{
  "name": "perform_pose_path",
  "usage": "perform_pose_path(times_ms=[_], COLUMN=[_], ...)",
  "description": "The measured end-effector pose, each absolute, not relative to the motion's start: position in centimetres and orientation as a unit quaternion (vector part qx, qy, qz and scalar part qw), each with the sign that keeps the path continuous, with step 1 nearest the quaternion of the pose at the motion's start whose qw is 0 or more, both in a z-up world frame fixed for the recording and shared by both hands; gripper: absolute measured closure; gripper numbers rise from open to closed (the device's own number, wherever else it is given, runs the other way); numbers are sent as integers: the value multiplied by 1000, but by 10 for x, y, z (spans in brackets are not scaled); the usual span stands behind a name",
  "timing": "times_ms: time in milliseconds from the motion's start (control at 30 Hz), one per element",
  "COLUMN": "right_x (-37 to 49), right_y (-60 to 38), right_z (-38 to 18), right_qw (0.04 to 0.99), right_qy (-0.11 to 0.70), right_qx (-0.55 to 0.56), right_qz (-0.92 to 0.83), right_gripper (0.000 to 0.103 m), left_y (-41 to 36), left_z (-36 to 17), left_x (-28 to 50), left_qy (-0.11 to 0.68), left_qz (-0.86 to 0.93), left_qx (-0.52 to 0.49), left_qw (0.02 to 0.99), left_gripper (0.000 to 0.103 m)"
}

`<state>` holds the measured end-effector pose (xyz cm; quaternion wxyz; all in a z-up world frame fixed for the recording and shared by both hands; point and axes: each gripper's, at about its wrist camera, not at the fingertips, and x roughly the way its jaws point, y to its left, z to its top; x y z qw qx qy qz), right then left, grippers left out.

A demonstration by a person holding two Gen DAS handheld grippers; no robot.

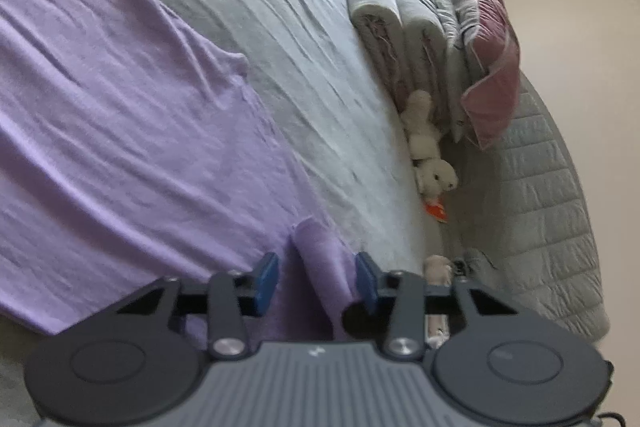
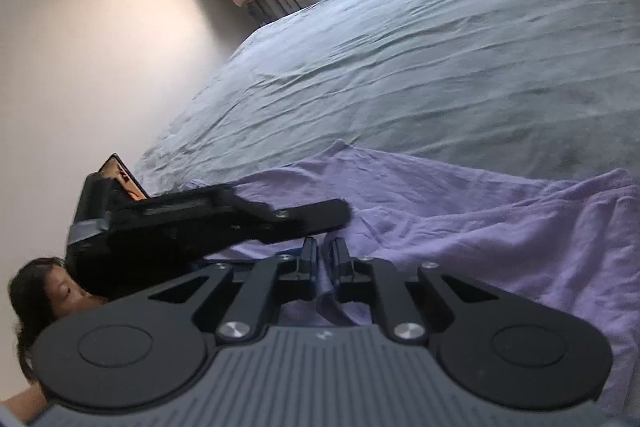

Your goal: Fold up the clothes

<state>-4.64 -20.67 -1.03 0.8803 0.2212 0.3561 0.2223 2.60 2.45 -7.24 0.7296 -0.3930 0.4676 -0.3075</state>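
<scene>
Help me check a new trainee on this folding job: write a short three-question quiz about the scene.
1. True or false: the right gripper is shut on the purple garment.
2. Which of these lies on the bed beside the folded bedding? A) a soft toy B) a shoe C) a book
3. In a few words: what stands between the fingers of the left gripper?

Key
1. True: cloth is pinched between its nearly closed fingers.
2. A
3. A raised fold of the purple garment.
</scene>
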Motion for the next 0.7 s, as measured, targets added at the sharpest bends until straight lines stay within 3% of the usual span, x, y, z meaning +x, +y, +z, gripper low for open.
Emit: perform_pose_path(times_ms=[100,200,600,700], right_x=[-44,-45,-43,-44], right_y=[-202,-198,-192,-191], right_z=[-14,-15,-18,-19], right_qw=[878,880,882,882], right_qy=[361,364,367,370], right_qx=[217,204,186,185], right_qz=[226,228,228,226], right_gripper=[92,92,92,92], left_y=[24,22,16,14], left_z=[-73,-71,-72,-70], left_x=[28,30,31,29], left_qy=[467,461,463,459], left_qz=[-295,-287,-283,-282], left_qx=[-393,-384,-342,-330], left_qw=[736,747,767,775], left_gripper=[88,98,95,99])
